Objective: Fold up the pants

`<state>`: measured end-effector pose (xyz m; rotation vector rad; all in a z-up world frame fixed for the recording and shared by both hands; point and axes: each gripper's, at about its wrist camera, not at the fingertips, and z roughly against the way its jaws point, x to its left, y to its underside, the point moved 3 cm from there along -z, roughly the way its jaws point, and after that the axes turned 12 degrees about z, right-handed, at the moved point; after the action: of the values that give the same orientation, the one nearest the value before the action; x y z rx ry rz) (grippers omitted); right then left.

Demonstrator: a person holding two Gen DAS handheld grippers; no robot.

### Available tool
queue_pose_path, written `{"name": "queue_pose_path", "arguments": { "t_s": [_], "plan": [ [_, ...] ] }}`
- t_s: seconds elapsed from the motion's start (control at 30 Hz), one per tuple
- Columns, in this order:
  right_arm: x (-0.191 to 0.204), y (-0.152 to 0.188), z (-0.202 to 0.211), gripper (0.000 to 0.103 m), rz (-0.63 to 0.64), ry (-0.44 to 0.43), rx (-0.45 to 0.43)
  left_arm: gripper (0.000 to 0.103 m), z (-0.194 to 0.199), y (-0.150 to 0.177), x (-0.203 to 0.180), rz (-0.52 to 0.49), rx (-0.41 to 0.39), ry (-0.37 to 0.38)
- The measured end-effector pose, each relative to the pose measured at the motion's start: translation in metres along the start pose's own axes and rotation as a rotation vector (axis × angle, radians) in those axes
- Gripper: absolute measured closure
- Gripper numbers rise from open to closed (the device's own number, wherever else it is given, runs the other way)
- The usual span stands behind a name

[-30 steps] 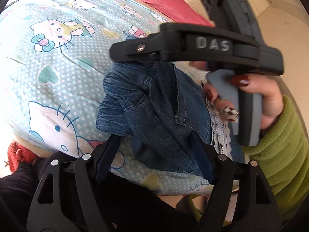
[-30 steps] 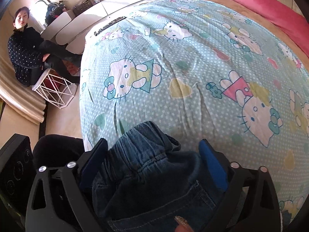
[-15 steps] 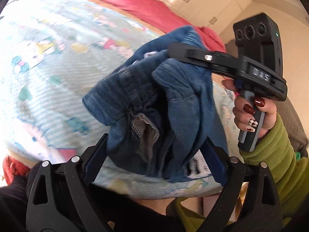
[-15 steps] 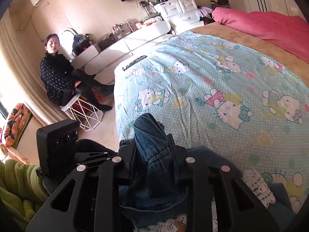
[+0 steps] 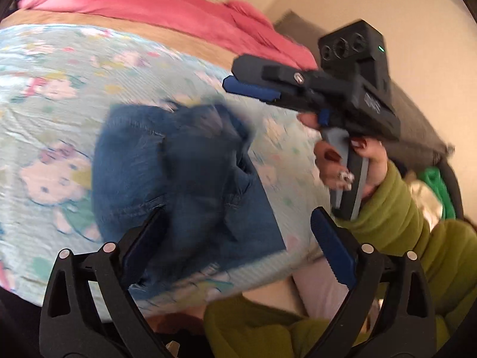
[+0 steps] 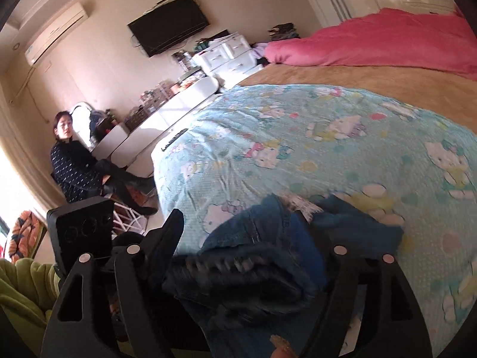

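The blue denim pants [image 5: 184, 179] lie in a bunched heap on the Hello Kitty bedsheet [image 5: 47, 104], near the bed's front edge. My left gripper [image 5: 238, 238] is open and empty just above their near end. My right gripper [image 5: 250, 89] hovers above and to the right of the pants, open and empty. In the right wrist view the pants [image 6: 262, 247] sit blurred between and under the spread fingers of my right gripper [image 6: 241, 238]. The left gripper's camera block [image 6: 80, 229] shows at lower left.
A pink duvet [image 5: 155, 9] lies across the far side of the bed, with a tan blanket [image 6: 342, 80] before it. A person in black [image 6: 74, 164] sits beside the bed's left side near white furniture [image 6: 179, 101]. My green sleeve [image 5: 396, 217] is at right.
Both grippers have let go of the pants, which dropped from the air onto the sheet. The right gripper opened and rose away; the left gripper pulled back.
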<state>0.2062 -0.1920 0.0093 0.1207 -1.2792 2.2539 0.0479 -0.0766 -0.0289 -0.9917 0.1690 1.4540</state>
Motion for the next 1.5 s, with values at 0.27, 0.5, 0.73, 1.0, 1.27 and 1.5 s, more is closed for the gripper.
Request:
{"name": "queue_pose_path", "arguments": {
  "t_s": [0.27, 0.5, 0.73, 1.0, 1.27, 1.5],
  "plan": [
    [-0.010, 0.064, -0.005, 0.026, -0.126, 0.152, 0.114, 0.012, -0.025, 0.029, -0.010, -0.076, 0.075, -0.129],
    [-0.007, 0.077, -0.009, 0.026, -0.063, 0.328, 0.189, 0.010, -0.007, 0.033, -0.015, -0.076, 0.050, -0.142],
    [0.025, 0.062, 0.048, 0.017, 0.001, 0.364, 0.048, 0.010, 0.021, 0.013, -0.015, -0.096, -0.075, -0.276],
    [0.068, 0.070, 0.082, 0.010, 0.134, 0.401, -0.024, 0.009, 0.038, -0.002, -0.013, -0.095, -0.143, -0.383],
    [0.127, 0.099, 0.063, 0.010, 0.349, 0.327, 0.061, 0.009, 0.036, -0.018, 0.003, -0.053, -0.137, -0.410],
    [0.164, 0.115, 0.013, 0.041, 0.480, 0.244, 0.149, 0.010, 0.030, -0.049, 0.027, 0.013, -0.111, -0.422]
  ]
}}
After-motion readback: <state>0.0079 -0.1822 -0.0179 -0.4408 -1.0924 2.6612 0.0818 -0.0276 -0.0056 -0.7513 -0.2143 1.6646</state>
